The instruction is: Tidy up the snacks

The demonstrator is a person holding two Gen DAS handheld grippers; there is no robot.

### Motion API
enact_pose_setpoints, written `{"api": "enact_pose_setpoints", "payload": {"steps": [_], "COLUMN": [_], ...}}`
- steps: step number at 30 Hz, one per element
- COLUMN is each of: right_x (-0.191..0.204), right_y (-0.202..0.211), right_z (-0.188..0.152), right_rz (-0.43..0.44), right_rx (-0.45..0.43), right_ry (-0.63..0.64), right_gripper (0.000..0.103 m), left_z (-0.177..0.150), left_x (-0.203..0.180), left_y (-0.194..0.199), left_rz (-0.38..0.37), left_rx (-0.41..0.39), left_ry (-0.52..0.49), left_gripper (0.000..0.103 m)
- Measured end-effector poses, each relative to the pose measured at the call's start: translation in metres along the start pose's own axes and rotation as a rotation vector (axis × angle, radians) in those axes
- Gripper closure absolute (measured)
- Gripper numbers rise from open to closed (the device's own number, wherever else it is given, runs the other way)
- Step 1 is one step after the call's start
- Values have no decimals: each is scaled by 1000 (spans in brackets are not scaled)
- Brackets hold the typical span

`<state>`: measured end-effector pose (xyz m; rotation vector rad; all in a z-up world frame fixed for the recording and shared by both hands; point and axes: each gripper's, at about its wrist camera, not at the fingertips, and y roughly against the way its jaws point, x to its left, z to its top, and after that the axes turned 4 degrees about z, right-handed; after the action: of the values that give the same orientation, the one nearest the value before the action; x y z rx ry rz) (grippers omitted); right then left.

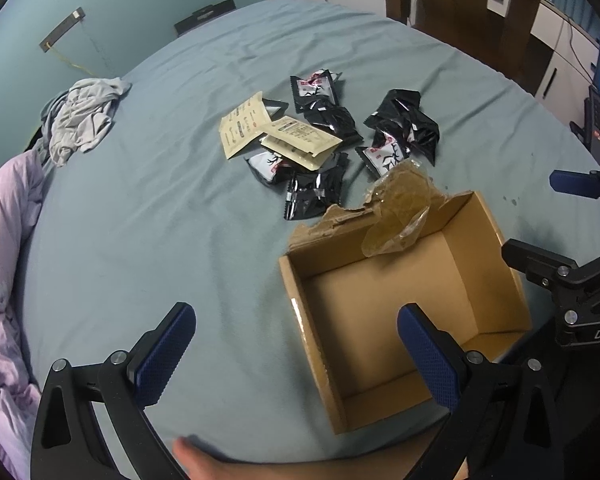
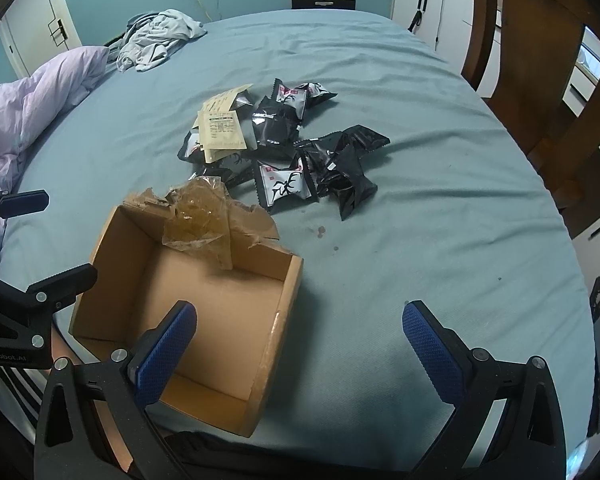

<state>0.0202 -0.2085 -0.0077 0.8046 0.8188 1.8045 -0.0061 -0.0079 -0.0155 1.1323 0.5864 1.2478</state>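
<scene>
Two grippers, left [image 1: 296, 354] and right [image 2: 300, 354], hover with jaws spread wide, holding nothing. Snack packets [image 1: 324, 140] lie heaped on a blue bedsheet [image 1: 160, 220] at 12 o'clock from an empty cardboard box [image 1: 496, 240].

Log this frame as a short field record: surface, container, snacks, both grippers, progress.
surface: blue bedsheet
container: open cardboard box, nothing inside; torn flap with crumpled tape at far edge
snacks: black packets and beige sachets piled on the sheet beyond the box
left gripper: open, holding nothing
right gripper: open, holding nothing
progress: no snack boxed yet
</scene>
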Motion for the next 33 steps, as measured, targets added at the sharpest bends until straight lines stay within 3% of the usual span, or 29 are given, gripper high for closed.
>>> {"api": "enact_pose_setpoints", "payload": {"steps": [33], "right_x": [1], "right_y": [-2], "right_z": [-1], "right_rz": [-5], "right_rx": [3], "right_ry": [-2], "right_gripper": [0], "left_z": [-2], "left_x": [-2], "left_y": [-3], "left_rz": [-6], "left_rx": [25], "left_ry": [-5], "left_gripper": [0]}}
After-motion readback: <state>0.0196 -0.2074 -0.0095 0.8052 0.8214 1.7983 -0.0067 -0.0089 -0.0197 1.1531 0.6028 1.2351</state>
